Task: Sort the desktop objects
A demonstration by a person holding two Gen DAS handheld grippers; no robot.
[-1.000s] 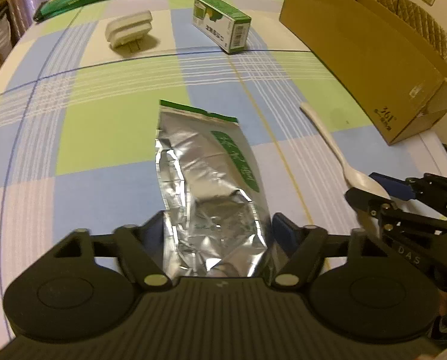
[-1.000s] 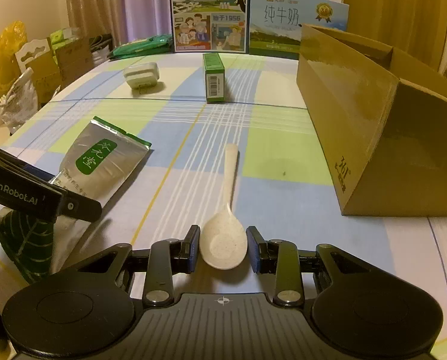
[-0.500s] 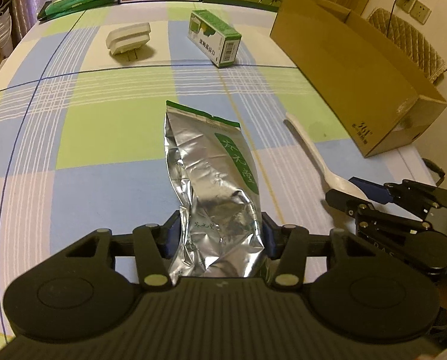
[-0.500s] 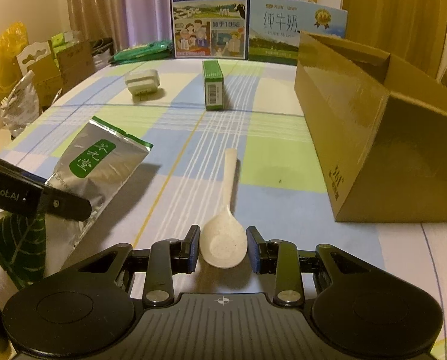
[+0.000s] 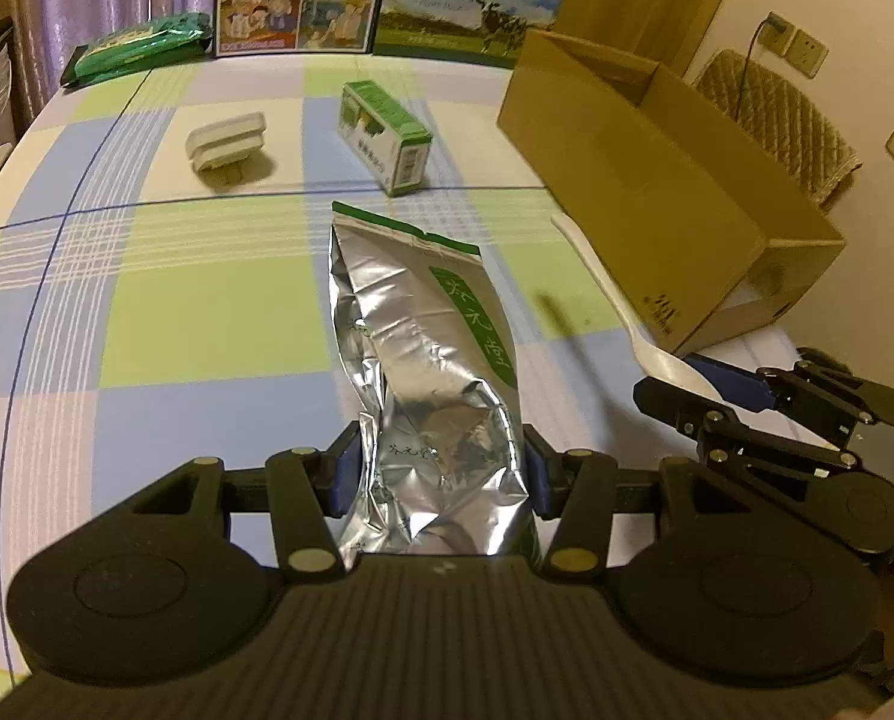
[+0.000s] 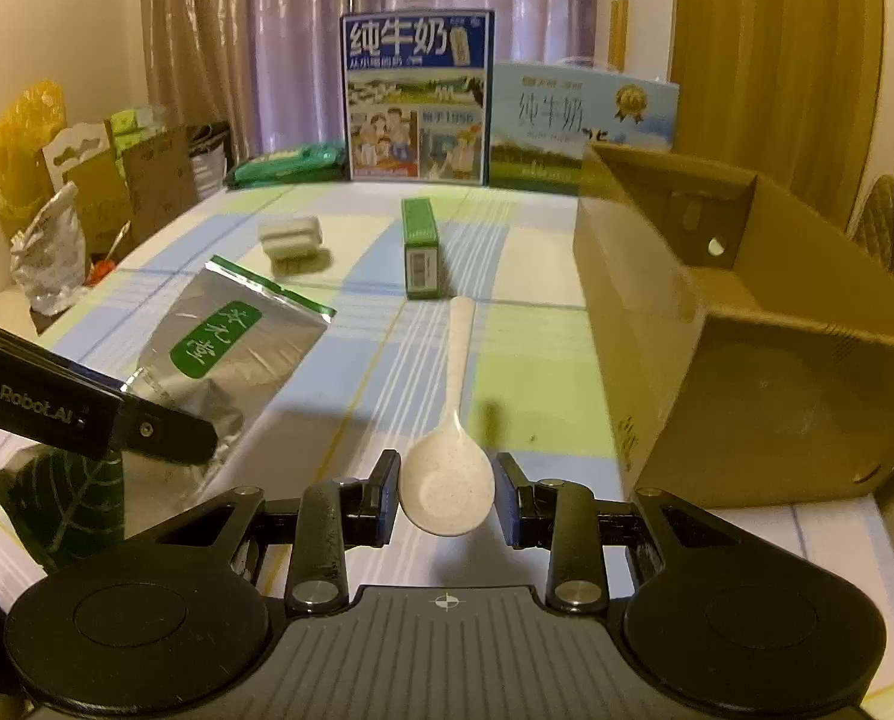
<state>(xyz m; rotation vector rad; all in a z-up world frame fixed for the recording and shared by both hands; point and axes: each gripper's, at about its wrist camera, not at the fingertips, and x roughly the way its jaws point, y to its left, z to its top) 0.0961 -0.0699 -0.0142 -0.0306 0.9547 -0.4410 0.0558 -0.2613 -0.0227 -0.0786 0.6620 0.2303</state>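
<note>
A silver foil tea bag with a green label hangs tilted above the tablecloth, my left gripper shut on its lower end. The same bag shows at the left of the right wrist view, with one left finger across it. A speckled white spoon is raised off the table, handle pointing away. My right gripper is shut on its bowl. In the left wrist view the spoon and right gripper sit beside the open cardboard box.
A green carton and a white plug adapter lie further back on the checked tablecloth. A green packet and two milk boxes line the far edge. The cardboard box fills the right side.
My left gripper closed on the foil bag and lifted it. My right gripper rose with the spoon, which now casts a shadow on the cloth. Both moved up and toward the box.
</note>
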